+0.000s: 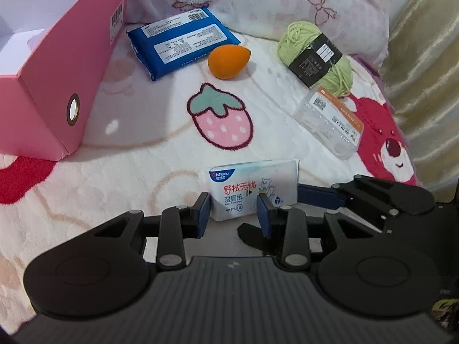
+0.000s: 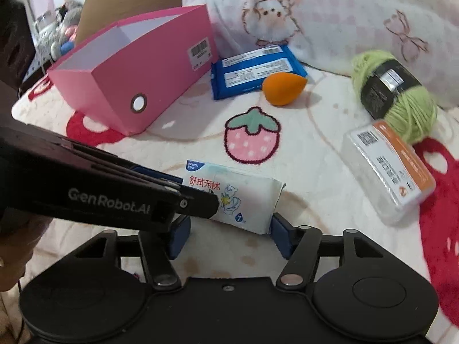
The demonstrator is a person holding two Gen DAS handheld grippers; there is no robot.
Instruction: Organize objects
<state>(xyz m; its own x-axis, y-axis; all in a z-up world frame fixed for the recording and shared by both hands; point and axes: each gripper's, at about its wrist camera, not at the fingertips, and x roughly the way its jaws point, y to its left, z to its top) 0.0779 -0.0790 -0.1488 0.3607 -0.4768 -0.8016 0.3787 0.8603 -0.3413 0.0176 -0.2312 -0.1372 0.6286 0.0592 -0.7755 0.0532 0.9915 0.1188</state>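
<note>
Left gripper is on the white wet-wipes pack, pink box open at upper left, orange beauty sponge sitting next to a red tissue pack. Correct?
One thing is off: the pack beside the orange beauty sponge is blue, not red. The left wrist view shows it clearly. The rest holds: the left gripper has its pads against the white wet-wipes pack, and the pink box stands open at upper left.

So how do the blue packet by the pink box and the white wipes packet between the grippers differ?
The blue packet lies flat and untouched beside the pink box; the white wipes packet stands on edge between the left gripper pads. The blue packet shows its printed label side, the white packet a cartoon front. Both are soft sealed packs on the blanket.
</note>
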